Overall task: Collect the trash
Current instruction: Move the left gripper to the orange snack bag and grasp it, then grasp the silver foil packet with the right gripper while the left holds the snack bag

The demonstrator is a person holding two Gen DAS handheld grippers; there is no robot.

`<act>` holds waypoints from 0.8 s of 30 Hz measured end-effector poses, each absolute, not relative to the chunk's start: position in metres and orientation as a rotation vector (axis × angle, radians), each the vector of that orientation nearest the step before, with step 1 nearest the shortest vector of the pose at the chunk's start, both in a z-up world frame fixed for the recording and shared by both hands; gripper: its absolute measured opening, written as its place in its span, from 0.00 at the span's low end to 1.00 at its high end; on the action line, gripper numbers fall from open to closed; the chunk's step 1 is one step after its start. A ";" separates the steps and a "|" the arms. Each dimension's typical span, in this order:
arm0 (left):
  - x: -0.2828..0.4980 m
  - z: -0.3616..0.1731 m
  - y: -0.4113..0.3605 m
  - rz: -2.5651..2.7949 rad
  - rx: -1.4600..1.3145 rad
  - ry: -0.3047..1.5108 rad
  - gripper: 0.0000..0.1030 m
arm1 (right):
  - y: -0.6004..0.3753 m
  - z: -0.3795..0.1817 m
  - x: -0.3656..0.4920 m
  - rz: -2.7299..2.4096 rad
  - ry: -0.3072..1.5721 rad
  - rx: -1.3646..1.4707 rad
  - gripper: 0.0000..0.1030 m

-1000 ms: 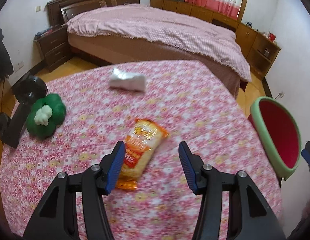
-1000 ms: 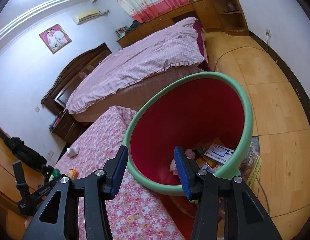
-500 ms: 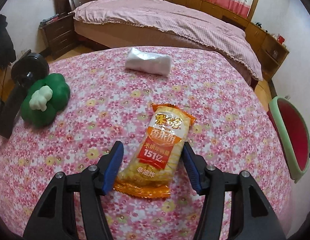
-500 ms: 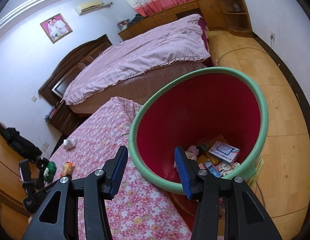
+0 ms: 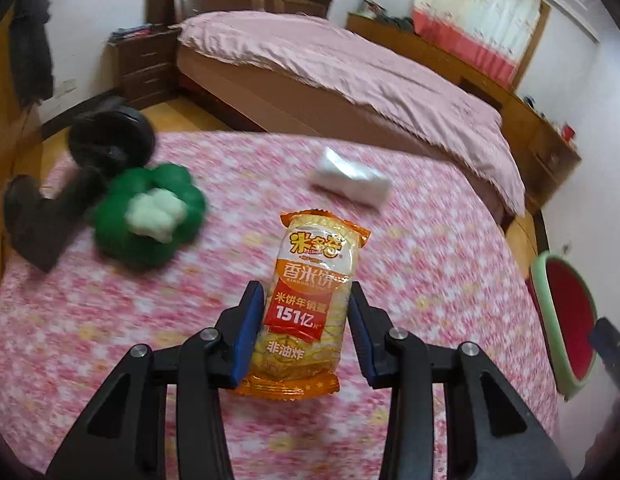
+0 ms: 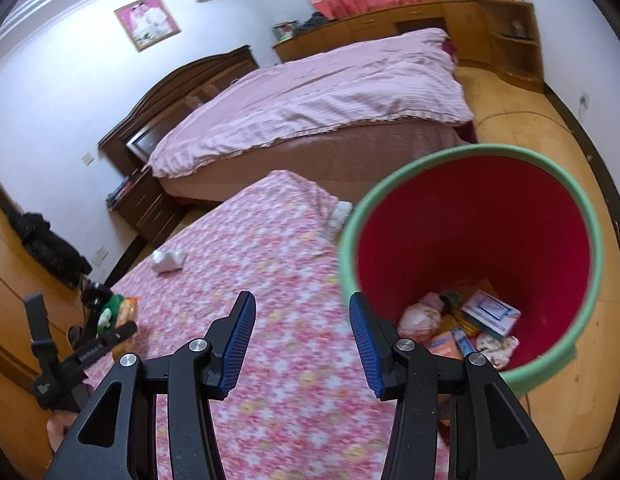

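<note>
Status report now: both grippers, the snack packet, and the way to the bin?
Left gripper shut on snack packet. Right gripper open, empty, beside red bin. Nothing visible between packet and bin.

Soft, even daylight fills both views, brightest at the curtained window [image 5: 474, 20]. Motion blur smears the floral tablecloth [image 5: 110, 320] and the green toy [image 5: 150, 216]. Fisheye distortion bends the edges, and the corners vignette black.
</note>
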State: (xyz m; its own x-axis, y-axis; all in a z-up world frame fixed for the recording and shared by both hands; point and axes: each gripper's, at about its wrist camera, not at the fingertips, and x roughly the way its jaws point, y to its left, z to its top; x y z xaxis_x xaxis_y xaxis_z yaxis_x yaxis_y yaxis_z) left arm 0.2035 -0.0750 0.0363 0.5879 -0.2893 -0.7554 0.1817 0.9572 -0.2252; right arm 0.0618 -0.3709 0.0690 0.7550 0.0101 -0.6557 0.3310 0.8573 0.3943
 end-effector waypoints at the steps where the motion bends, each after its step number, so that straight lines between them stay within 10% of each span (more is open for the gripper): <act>1: 0.204 0.040 -0.067 -0.253 -0.136 0.889 0.41 | -0.364 0.071 0.068 -0.169 0.702 0.508 0.49; 24: 0.209 0.045 0.055 0.094 -0.288 0.751 0.41 | -0.222 0.041 0.234 0.062 0.785 0.379 0.65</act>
